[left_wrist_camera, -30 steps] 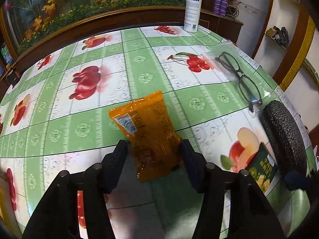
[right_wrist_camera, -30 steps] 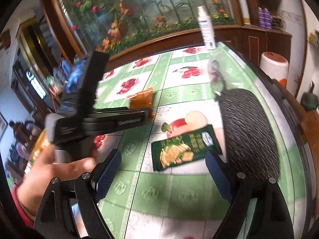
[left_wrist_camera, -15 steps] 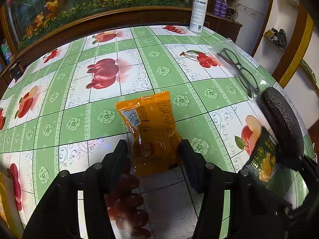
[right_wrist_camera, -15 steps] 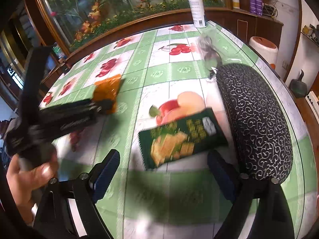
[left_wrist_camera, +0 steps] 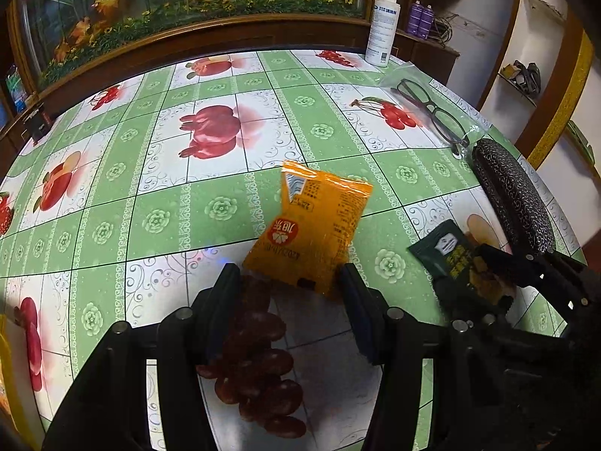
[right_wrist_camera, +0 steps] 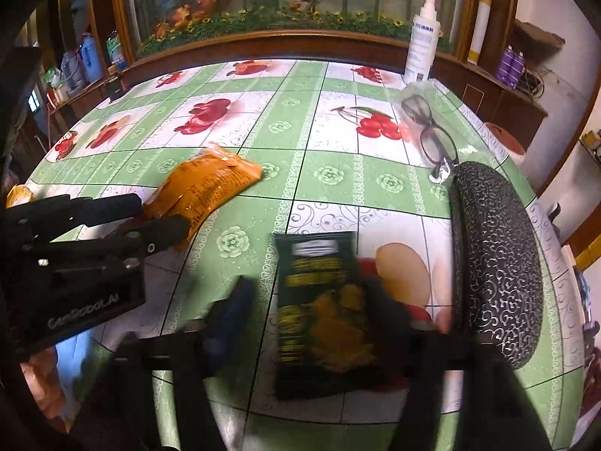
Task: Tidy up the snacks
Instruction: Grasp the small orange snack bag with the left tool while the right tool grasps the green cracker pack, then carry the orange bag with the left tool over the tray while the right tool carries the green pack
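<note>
Two claws work on the table [left_wrist_camera: 112,203]. Left claw [left_wrist_camera: 289,282] pinches the shiny orange snack bag [left_wrist_camera: 319,221]. Right claw [right_wrist_camera: 311,315] has just been closing around the dark green cracker packet [right_wrist_camera: 319,300], beside the black patterned case [right_wrist_camera: 496,255]. Slippery wrappers may slide out.

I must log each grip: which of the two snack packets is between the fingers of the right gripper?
The dark green packet, beside the patterned black case; the orange packet is at the left gripper.
</note>
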`<state>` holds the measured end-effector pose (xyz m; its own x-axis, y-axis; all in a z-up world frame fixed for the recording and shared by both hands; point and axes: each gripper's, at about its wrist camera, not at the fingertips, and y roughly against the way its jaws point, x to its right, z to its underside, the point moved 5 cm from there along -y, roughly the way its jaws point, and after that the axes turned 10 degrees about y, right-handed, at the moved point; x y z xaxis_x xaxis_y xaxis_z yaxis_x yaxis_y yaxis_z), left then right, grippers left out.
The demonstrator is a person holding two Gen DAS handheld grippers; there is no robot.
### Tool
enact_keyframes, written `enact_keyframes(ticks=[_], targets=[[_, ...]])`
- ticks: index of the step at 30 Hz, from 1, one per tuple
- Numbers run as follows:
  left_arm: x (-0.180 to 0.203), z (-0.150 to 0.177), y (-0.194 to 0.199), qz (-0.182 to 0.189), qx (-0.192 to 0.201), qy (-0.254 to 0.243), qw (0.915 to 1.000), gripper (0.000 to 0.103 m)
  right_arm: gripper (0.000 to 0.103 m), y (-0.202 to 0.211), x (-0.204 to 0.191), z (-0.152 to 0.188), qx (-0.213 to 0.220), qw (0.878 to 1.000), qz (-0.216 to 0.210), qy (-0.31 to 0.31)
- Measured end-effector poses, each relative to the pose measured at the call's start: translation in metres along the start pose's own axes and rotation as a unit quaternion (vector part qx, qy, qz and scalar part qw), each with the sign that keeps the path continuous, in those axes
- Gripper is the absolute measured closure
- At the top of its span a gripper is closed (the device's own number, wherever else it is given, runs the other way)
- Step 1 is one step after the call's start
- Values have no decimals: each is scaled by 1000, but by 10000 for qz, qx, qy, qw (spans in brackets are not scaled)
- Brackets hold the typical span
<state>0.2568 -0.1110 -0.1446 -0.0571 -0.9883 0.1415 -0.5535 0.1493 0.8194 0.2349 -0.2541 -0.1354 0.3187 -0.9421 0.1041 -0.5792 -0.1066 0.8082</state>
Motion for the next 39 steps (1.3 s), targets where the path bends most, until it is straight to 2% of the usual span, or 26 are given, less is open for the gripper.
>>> enact_keyframes(ticks=[6, 8, 10, 11, 13, 14, 17, 19, 23, 24, 25, 34, 39], targets=[[4, -6, -5, 197, -101, -265, 9994, 50, 55, 1, 3, 0, 32, 10000, -39, -54], [8, -8, -6, 293, -150, -384, 9987, 49, 50, 0, 2, 1, 74, 10000, 41, -5], [12, -10, -11, 252, -167, -598, 9978, 39, 48, 1, 3, 2, 90, 9999, 24, -48], [13, -11, -13, 159, -140, -691, 9974, 37, 48, 1, 3, 1, 94, 9999, 11, -56], [16, -15, -17, 74, -85, -827, 9965, 35, 51, 1, 3, 1, 114, 9999, 13, -47], [16, -17, -19, 101, -100, -793, 9968, 35, 57, 2, 3, 1, 138, 9999, 25, -40], [15, -22, -22, 85, -25, -757, 9971, 35, 57, 2, 3, 1, 167, 9998, -9, -61], [17, -23, -21, 139, -9, -786, 9968, 48, 57, 4, 5, 3, 233, 9996, -97, -152], [17, -21, -18, 227, 29, -754, 9969, 57, 57, 11, 8, 8, 385, 9976, -383, -419], [15, -21, -17, 264, 27, -697, 9972, 68, 57, 13, 8, 9, 410, 9972, -426, -467], [13, -20, -15, 274, 38, -635, 9976, 72, 57, 16, 8, 10, 444, 9968, -454, -494], [-10, 1, 13, 402, 157, -287, 9987, 72, 57, 47, -8, 10, 692, 9934, -765, -492], [-31, 18, 45, 189, 340, -152, 9991, 72, 57, 66, -28, 10, 838, 9915, -933, -358]])
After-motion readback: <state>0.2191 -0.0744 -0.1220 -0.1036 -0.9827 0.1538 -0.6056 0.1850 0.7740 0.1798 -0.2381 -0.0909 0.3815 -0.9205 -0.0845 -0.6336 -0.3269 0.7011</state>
